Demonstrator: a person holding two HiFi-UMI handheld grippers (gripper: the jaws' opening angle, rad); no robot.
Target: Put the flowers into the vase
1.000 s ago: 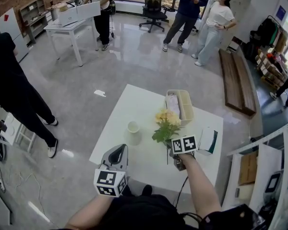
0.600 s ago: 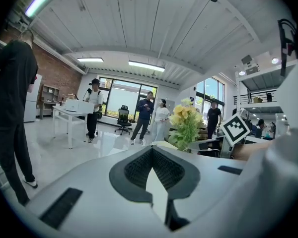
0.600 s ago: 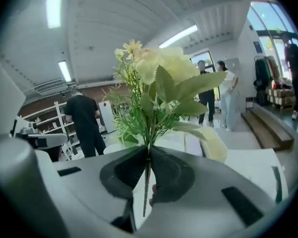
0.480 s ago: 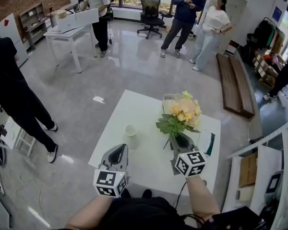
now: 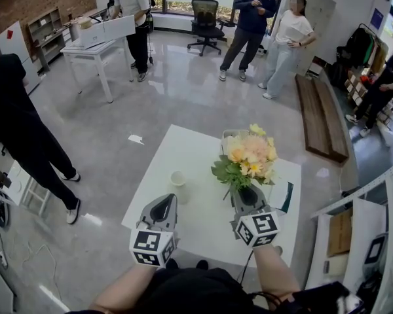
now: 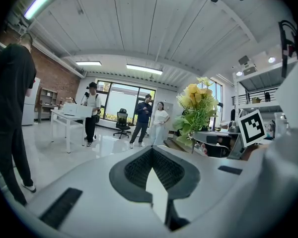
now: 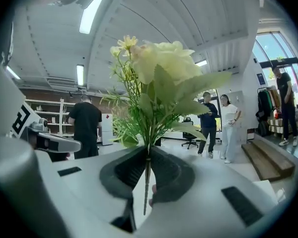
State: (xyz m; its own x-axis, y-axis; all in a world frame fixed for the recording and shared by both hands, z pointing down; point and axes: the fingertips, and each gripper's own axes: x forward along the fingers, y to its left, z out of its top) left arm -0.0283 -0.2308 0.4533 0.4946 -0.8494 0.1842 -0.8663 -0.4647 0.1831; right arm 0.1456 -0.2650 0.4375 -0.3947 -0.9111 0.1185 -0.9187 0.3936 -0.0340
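Right gripper (image 7: 148, 155) is clamping the flowers (image 7: 156, 73) by the stem, upright above the table (image 5: 203, 221). Left gripper (image 6: 151, 152) is hovering, jaws together, empty. Vase (image 5: 179, 176) is standing on the table, apart from the flowers.

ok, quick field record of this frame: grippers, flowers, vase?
flowers: upright, held above the table, not in the vase
right gripper: shut on the flowers' stem
left gripper: jaws together, nothing between them
vase: white, upright on the table, no flowers in it
task state: flowers not yet placed
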